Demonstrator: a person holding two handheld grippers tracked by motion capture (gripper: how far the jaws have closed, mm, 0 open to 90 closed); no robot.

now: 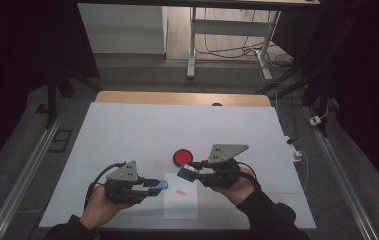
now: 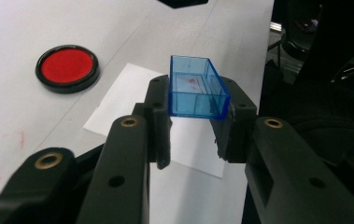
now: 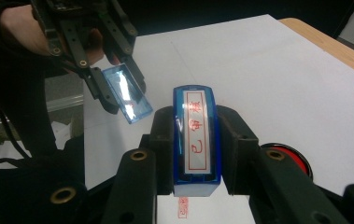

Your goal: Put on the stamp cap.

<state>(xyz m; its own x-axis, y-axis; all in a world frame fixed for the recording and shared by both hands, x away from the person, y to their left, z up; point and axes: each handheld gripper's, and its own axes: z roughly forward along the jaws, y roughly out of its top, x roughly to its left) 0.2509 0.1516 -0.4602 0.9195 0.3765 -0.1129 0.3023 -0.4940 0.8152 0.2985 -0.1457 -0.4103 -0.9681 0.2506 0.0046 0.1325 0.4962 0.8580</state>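
Note:
My left gripper (image 1: 158, 186) (image 2: 194, 119) is shut on a clear blue stamp cap (image 2: 196, 88) (image 1: 161, 185) (image 3: 127, 93), held open side up. Its hollow inside shows red ink smears. My right gripper (image 1: 186, 171) (image 3: 194, 140) is shut on a blue rectangular stamp (image 3: 196, 135) (image 1: 187, 171) whose label carries red characters. The two grippers face each other above a white paper sheet (image 1: 180, 202) (image 2: 118, 98) that bears a small red stamp print (image 1: 180, 192) (image 3: 182, 207). A round red ink pad (image 1: 182, 157) (image 2: 67, 67) (image 3: 290, 157) in a black case lies just beyond the paper.
A white mat (image 1: 127, 135) covers the wooden table (image 1: 182, 98). Faint red marks (image 2: 6, 149) stain the mat near my left gripper. A desk frame and cables (image 1: 227, 40) stand on the floor behind the table, and a power strip (image 1: 297, 152) hangs at the right edge.

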